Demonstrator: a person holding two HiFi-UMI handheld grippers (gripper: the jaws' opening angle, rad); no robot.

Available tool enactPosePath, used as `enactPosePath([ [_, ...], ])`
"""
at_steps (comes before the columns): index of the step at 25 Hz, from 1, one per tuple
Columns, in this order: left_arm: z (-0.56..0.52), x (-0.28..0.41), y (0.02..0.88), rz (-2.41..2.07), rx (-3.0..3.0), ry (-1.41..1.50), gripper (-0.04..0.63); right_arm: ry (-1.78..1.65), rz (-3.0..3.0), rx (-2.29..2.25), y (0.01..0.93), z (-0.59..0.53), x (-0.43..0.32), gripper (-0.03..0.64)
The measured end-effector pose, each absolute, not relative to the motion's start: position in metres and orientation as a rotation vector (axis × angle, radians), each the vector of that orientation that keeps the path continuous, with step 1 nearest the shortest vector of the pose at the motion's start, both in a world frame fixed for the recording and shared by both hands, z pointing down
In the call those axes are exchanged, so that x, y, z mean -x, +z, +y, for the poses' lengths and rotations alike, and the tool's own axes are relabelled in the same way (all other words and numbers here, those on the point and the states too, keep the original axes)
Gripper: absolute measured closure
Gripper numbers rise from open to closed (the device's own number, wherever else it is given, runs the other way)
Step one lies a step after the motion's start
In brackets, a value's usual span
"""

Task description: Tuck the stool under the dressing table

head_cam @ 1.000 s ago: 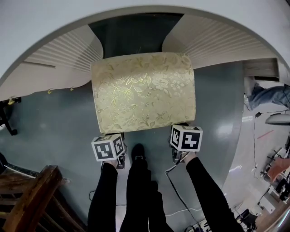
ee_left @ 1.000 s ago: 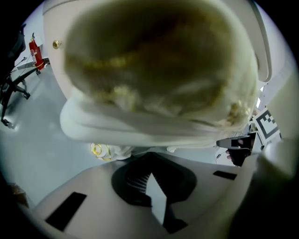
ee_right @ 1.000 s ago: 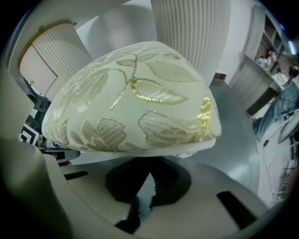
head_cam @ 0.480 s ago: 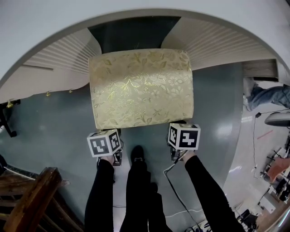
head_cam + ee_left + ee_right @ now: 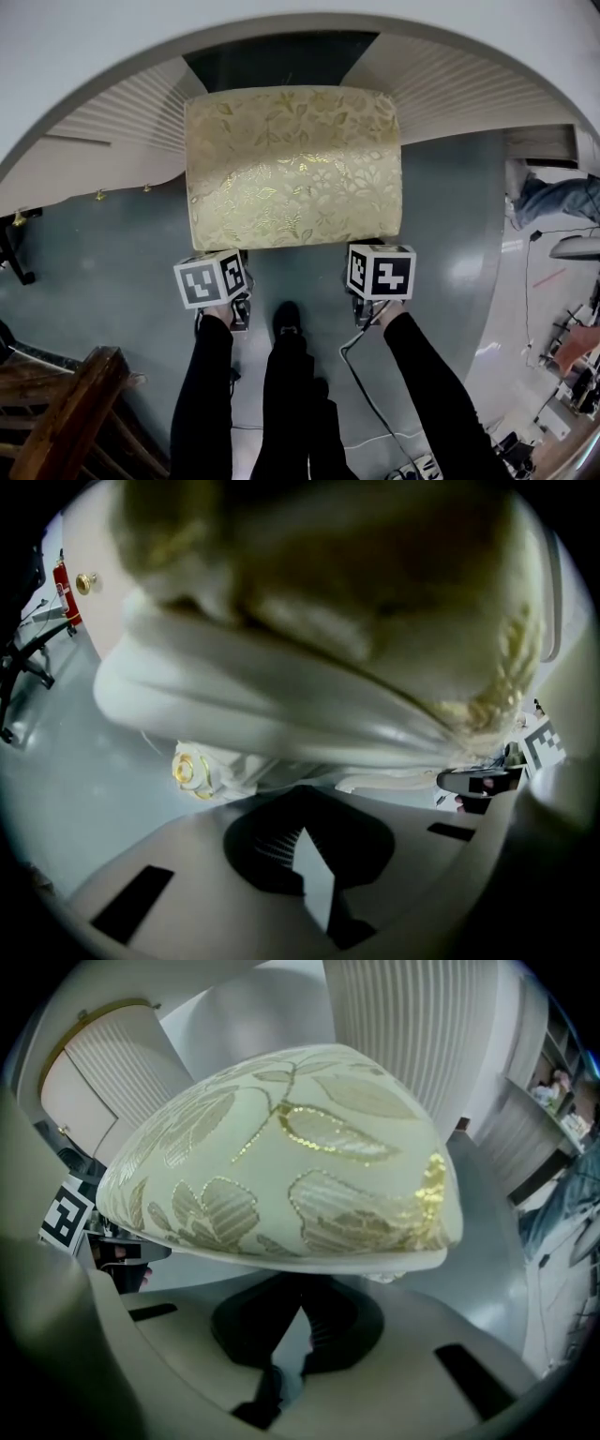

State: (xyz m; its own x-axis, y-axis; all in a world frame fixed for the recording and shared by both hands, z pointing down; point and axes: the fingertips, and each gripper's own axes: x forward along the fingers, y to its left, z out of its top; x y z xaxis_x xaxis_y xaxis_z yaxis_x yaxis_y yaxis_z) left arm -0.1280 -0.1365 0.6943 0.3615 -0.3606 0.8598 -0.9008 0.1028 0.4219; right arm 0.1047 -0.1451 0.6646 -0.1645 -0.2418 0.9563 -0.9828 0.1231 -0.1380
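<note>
The stool (image 5: pixel 292 169), with a gold floral cushion, stands on the grey floor, its far edge at the dark kneehole (image 5: pixel 277 61) of the white dressing table (image 5: pixel 122 122). My left gripper (image 5: pixel 225 258) is at the stool's near left corner and my right gripper (image 5: pixel 368 253) at its near right corner. Both press against the near edge. In the left gripper view the white stool frame (image 5: pixel 281 714) lies just past the shut jaws (image 5: pixel 298 829). In the right gripper view the cushion (image 5: pixel 281 1166) hangs over the shut jaws (image 5: pixel 302 1314).
Fluted white cabinets (image 5: pixel 469 84) flank the kneehole on both sides. A dark wooden chair (image 5: pixel 66 412) stands at the lower left. A cable (image 5: pixel 361 375) trails on the floor by my legs. Another person's leg (image 5: pixel 553 197) shows at the right edge.
The stool has slid away from me toward the kneehole, and both grippers have followed it forward along the floor.
</note>
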Motion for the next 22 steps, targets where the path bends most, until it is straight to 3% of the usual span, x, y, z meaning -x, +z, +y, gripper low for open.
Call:
enactPosePath([
  [22, -0.123, 0.127, 0.692, -1.235, -1.503, 0.626, 0.588, 1.106, -1.589, -1.223, 0.673, -0.124, -0.098, 0.612],
])
